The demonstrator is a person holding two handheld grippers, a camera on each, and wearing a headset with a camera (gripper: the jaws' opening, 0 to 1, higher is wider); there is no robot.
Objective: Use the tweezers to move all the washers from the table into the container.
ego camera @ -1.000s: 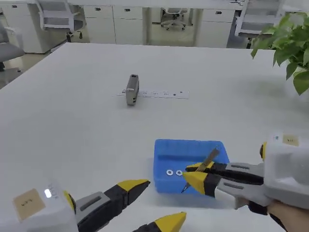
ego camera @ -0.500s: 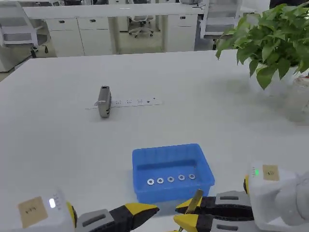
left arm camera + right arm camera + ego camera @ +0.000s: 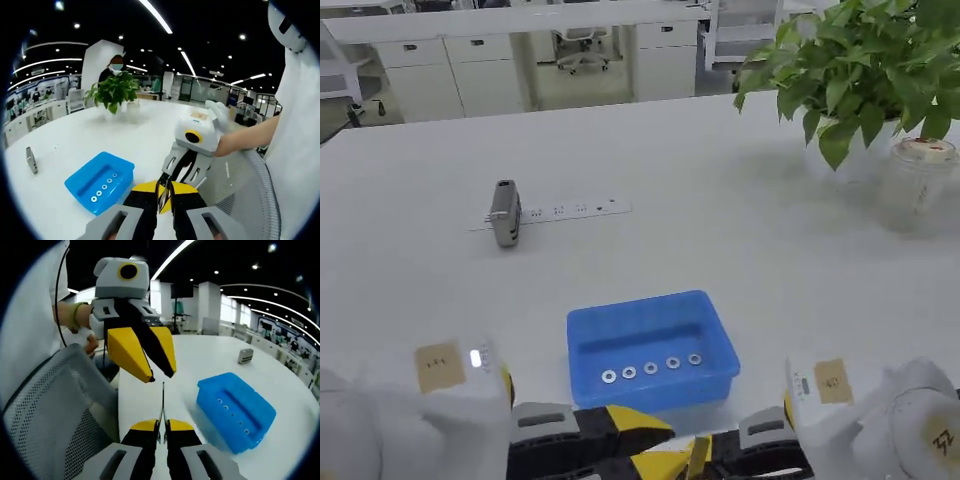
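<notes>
A blue container [image 3: 650,388] sits on the white table with several washers [image 3: 650,369] in a row inside it. Both grippers are low, at the table's near edge in front of the container. My right gripper [image 3: 163,426] is shut on thin metal tweezers [image 3: 163,400], which point at the other gripper. My left gripper [image 3: 164,192] faces it, its yellow jaws a narrow gap apart, with the tweezers' tip at that gap. In the right gripper view the container [image 3: 250,415] lies to the right; in the left gripper view the container [image 3: 115,167] lies to the left.
A white power strip [image 3: 570,211] with a grey adapter [image 3: 505,212] lies beyond the container. A potted plant [image 3: 860,60] and a clear cup [image 3: 918,180] stand at the far right. A mesh chair [image 3: 240,185] is right behind the grippers.
The right gripper with the tweezers drew back from over the container to the table's near edge. The left jaws went from wide open to nearly together. The head camera shifted.
</notes>
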